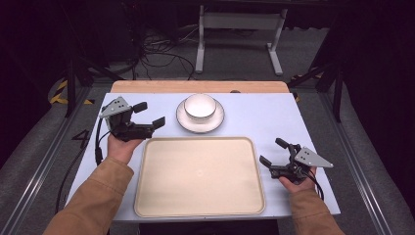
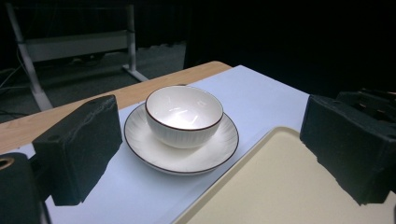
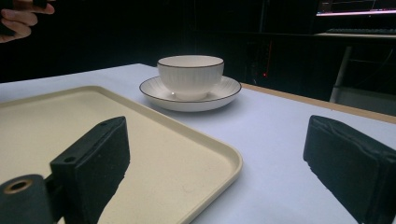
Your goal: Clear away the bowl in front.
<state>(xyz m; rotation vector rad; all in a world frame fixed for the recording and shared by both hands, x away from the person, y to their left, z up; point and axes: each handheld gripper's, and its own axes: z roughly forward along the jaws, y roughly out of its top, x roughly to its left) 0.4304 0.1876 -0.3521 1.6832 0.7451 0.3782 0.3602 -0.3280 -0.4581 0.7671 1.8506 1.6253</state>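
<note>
A white bowl [image 1: 199, 105] with a dark rim sits on a white plate [image 1: 185, 122] at the back middle of the pale blue table. A cream tray [image 1: 199, 176] lies empty in front of them. My left gripper [image 1: 149, 114] hovers open to the left of the plate, its jaws pointing at the bowl [image 2: 183, 115] and plate [image 2: 182, 154]. My right gripper [image 1: 274, 152] stands open beside the tray's right edge, with nothing between its jaws. From there the bowl [image 3: 190, 74], plate [image 3: 190, 99] and tray [image 3: 70, 130] lie ahead.
The table's wooden back edge [image 1: 198, 86] runs behind the plate. Bare tabletop [image 1: 266, 117] lies right of the plate. A white metal stand [image 1: 240, 29] and cables [image 1: 161, 51] are on the floor beyond the table.
</note>
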